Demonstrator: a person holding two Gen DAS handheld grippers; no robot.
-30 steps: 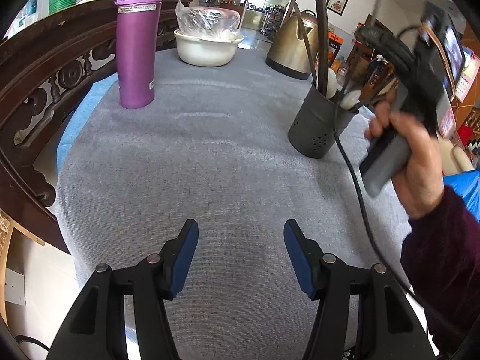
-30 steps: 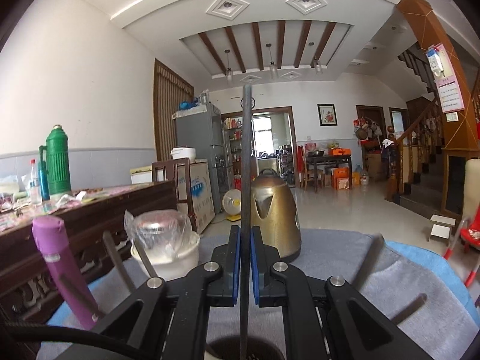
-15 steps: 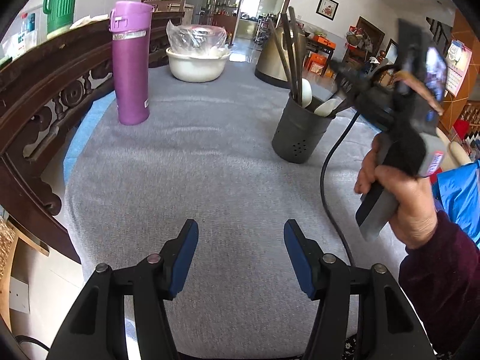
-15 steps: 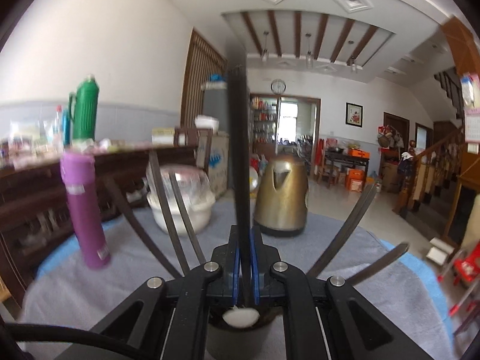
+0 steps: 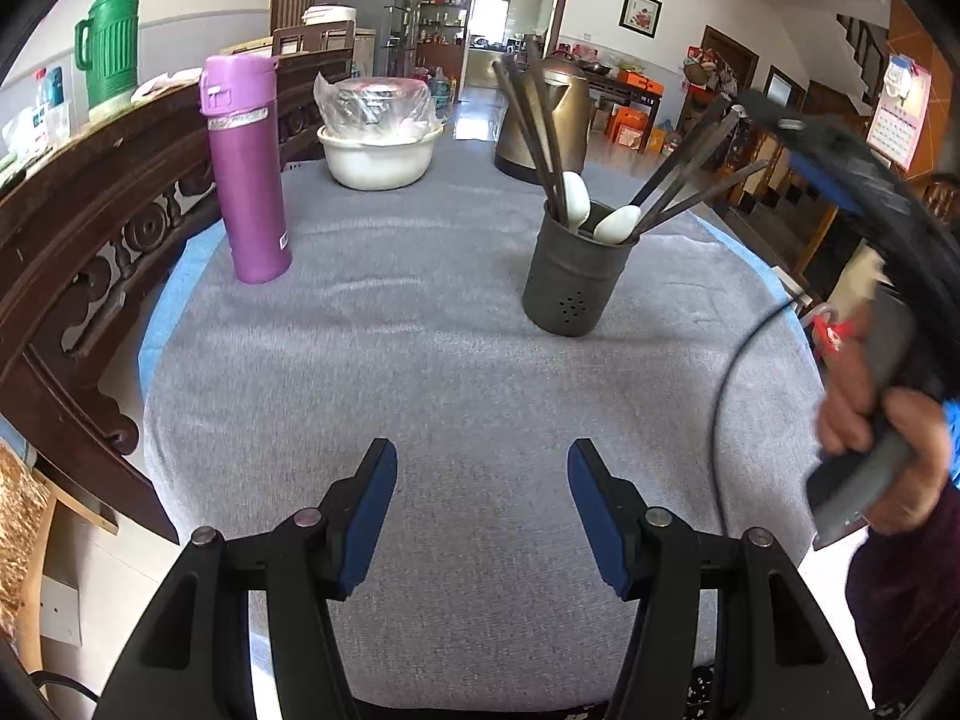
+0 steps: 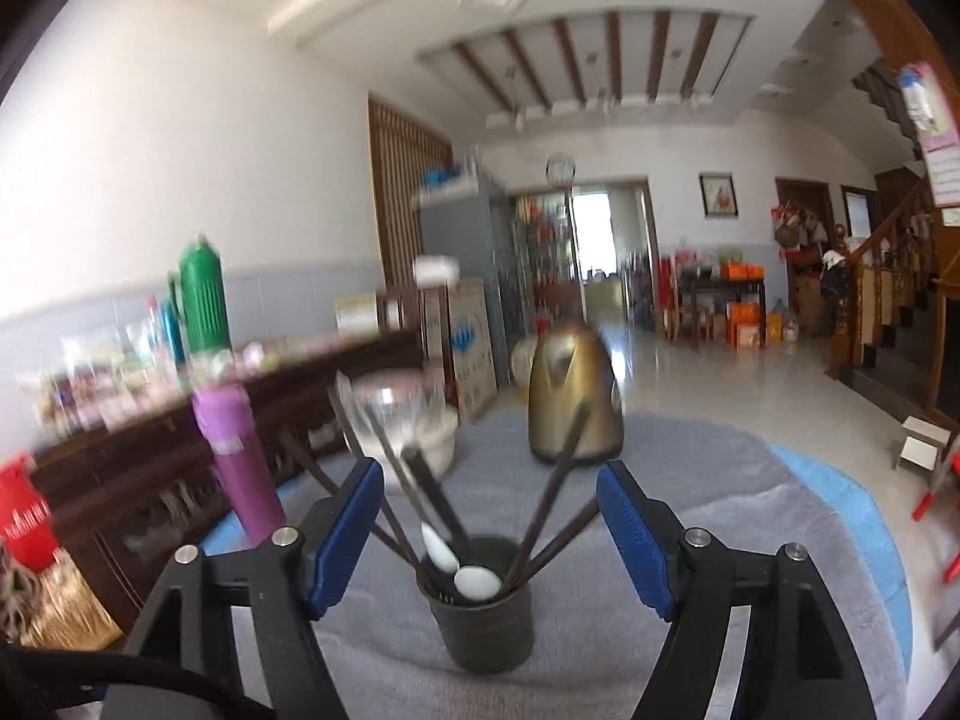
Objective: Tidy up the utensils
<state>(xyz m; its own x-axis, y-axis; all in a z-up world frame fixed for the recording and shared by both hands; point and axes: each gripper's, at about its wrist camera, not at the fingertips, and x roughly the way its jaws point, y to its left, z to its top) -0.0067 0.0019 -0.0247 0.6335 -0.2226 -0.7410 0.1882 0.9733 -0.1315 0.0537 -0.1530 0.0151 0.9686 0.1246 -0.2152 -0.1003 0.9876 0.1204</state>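
Note:
A dark grey utensil holder (image 5: 573, 276) (image 6: 480, 603) stands on the grey cloth, holding several dark chopsticks (image 5: 540, 132) (image 6: 555, 480) and two white spoons (image 5: 618, 223) (image 6: 477, 582). My right gripper (image 6: 489, 534) is pulled back from the holder with its jaws opening and nothing between them; a hand holds it at the right edge of the left wrist view, right gripper (image 5: 840, 174). My left gripper (image 5: 483, 510) hovers over bare cloth near the table's front, jaws apart and empty.
A purple flask (image 5: 246, 168) stands at the left, a white basin (image 5: 378, 159) covered in plastic and a brass kettle (image 5: 552, 114) at the back. A carved wooden bench (image 5: 90, 222) runs along the left. A black cable (image 5: 738, 372) hangs over the table's right side.
The right gripper let go of the chopstick it held upright; the chopstick now stands in the holder. That gripper drew back toward the right. The left gripper rose a little.

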